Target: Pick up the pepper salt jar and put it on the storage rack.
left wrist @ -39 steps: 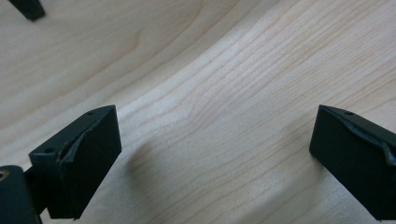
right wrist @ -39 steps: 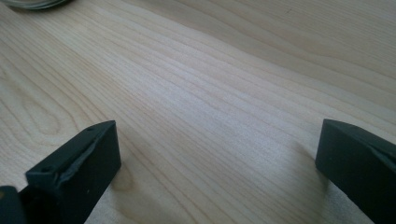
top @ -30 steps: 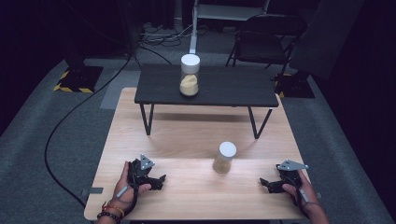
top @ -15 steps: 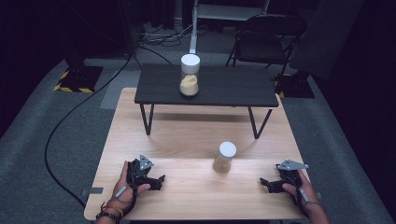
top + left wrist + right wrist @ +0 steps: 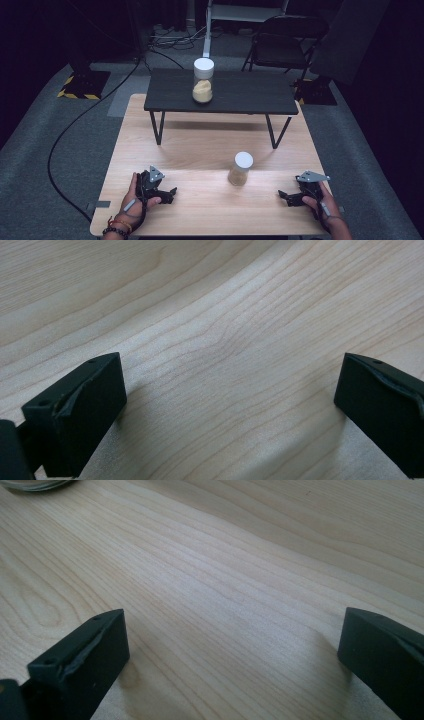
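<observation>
Dark all round, with cables across the grey floor and a folding chair [image 5: 285, 42] at the back, so the pale wooden table [image 5: 200, 145] is the one bright thing. A low black stand [image 5: 240, 95] sits on its far half, and on that a tall jar [image 5: 203, 80] with a white lid and yellowish stuff inside. The thing nearest the hands is the small jar [image 5: 240, 168], also white-lidded, upright on the bare wood about mid-table, closer to the right gripper [image 5: 292, 196] than to the left gripper [image 5: 167, 192] but well apart from both. If that jar is what gets picked up, my worry is tipping: it is narrow and stands free, so a jaw coming in low and sideways could knock it over or send it sliding before the other jaw meets it. A grip taken high at the lid might also let it swing or slip, and lifting it toward the stand risks clipping the stand's edge. Both tools rest near the front edge, one in each hand, pointing inward. In the left gripper view the jaws stand wide apart with nothing but wood grain between them, holding nothing; the right gripper view shows the same, spread wide and empty, with what looks like the jar's base at the top left corner.
</observation>
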A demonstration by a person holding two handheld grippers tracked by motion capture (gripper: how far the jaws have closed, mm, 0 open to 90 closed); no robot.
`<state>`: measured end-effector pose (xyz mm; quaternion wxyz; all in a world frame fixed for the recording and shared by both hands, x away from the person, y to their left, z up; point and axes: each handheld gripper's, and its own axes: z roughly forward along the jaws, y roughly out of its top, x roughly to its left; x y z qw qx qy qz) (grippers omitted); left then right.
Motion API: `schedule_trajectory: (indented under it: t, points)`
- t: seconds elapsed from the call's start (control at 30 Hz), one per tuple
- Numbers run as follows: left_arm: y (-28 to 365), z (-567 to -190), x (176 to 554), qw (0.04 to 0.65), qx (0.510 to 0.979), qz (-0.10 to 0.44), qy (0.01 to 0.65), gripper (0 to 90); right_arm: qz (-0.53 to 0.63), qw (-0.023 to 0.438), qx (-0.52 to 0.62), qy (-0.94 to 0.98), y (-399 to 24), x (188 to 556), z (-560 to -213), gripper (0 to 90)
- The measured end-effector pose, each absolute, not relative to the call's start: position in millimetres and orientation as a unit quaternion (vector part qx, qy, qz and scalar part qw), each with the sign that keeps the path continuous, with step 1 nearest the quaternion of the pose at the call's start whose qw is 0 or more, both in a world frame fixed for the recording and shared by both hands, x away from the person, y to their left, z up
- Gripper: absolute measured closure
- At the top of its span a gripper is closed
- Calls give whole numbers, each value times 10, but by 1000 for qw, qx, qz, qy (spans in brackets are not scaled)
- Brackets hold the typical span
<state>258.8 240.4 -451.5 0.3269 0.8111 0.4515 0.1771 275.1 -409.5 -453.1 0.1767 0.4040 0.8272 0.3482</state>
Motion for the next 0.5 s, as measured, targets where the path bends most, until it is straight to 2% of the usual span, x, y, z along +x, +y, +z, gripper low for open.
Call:
schedule_trajectory:
  t: [0.5]
  points:
    - [2404, -4515, 2590, 327, 812, 177, 451, 5, 346, 180, 405, 827, -4080, 2737, -4526, 3]
